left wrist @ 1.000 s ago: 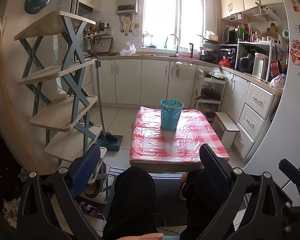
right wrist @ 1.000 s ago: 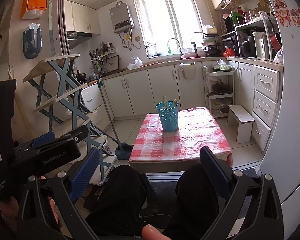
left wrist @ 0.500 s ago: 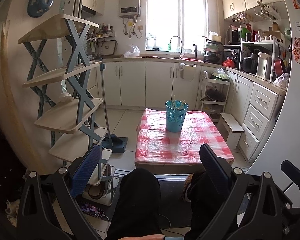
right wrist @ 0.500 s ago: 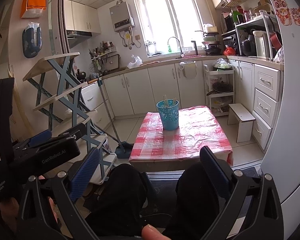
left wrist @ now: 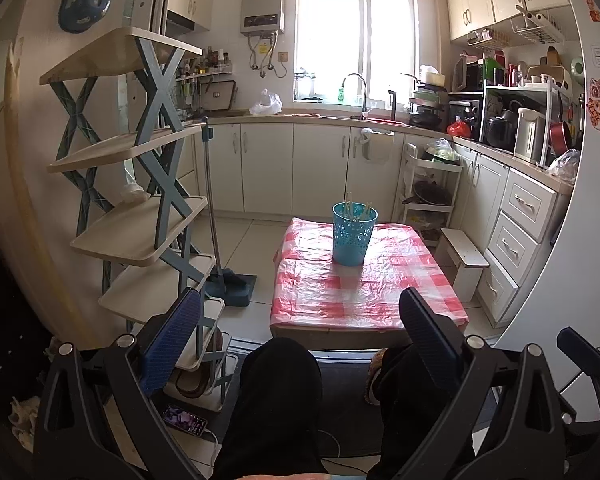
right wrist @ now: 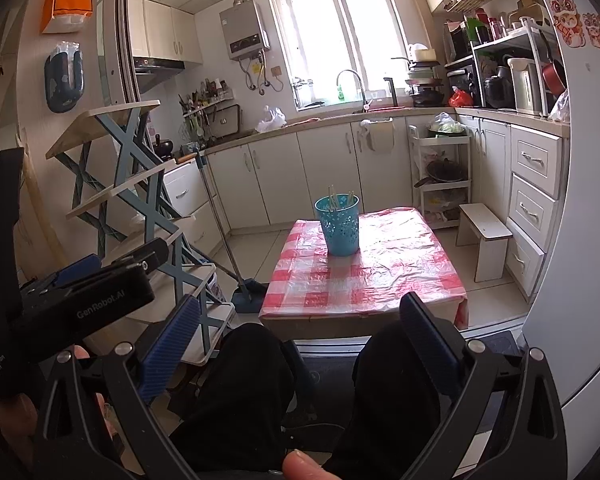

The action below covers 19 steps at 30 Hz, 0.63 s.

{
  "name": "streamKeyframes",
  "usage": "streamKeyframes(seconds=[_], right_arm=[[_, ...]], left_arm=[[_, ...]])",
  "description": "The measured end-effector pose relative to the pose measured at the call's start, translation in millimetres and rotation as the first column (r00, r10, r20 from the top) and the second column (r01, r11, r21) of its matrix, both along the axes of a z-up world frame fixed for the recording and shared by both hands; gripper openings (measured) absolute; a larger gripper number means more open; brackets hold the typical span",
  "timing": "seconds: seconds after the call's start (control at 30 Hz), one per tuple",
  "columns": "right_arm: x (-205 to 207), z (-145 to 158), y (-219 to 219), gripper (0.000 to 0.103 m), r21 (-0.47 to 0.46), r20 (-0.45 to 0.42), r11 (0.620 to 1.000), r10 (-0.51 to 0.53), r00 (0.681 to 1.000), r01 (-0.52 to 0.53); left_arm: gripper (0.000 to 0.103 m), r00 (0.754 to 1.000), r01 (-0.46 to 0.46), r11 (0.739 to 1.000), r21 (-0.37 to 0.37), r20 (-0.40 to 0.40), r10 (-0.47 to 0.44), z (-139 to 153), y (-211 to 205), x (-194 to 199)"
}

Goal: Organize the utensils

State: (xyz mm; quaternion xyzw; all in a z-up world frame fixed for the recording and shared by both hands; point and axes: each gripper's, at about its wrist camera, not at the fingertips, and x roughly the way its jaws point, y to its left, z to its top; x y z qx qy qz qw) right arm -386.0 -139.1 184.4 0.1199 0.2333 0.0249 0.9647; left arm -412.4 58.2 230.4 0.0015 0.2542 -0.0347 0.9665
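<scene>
A blue perforated holder stands upright on the low table with the red-checked cloth. Several pale utensils stick out of its top. My left gripper is open and holds nothing, well back from the table above the person's dark-clad knees. My right gripper is open too, equally far back. The left gripper's black body shows at the left of the right wrist view.
A blue X-frame shelf rack stands left of the table. A broom and dustpan lean beside it. A small white stool and white drawers are to the right. A phone lies on the floor.
Both grippers have shifted slightly; in the left wrist view the table and holder have drifted right and a bit lower. Jaws stay open and empty.
</scene>
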Motion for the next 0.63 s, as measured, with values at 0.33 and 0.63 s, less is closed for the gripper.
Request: streamKeyframes(seconds=[0.33, 0.63], right_arm=[[-5.2, 1.0, -0.2, 0.096, -0.011, 0.025, 1.000, -0.013, 1.000, 0.013], [-4.9, 1.1, -2.4, 0.096, -0.010, 0.026, 1.000, -0.015, 1.000, 0.015]], left_arm=[[0.095, 0.998, -0.033, 0.998, 0.055, 0.051, 0.030, -2.0, -5.0, -4.7], [0.095, 0.999, -0.031, 0.998, 0.058, 0.028, 0.029, -5.7, -4.8, 0.7]])
